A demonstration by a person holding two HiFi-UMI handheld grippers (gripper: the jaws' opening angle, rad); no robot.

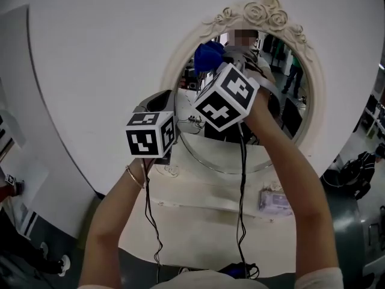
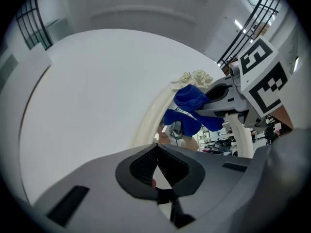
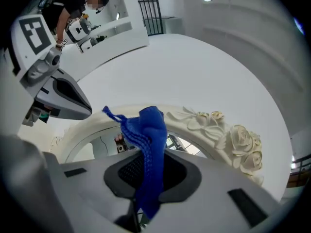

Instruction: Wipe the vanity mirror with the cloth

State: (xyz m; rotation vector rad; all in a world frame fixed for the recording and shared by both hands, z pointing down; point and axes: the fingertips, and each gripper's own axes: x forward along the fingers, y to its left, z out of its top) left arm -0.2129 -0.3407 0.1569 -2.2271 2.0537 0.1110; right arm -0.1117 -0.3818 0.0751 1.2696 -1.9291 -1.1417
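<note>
- the right gripper [image 3: 148,171] has its jaws clamped on the blue cloth [image 3: 147,137].
- the cloth is up at the far left part of the vanity mirror [image 1: 296,110], just under the white roses [image 1: 265,11] on its frame.
- the left gripper [image 2: 156,165] has its jaws together with nothing in them, near the mirror's left edge.
- the mirror stands at the far side of a white table [image 1: 204,221].

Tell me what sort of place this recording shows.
Probably a mock vanity corner inside a lab or workshop hall: an ornate, rose-carved vanity mirror stands above a white dressing table, and its glass reflects a person standing in an open workspace.
</note>
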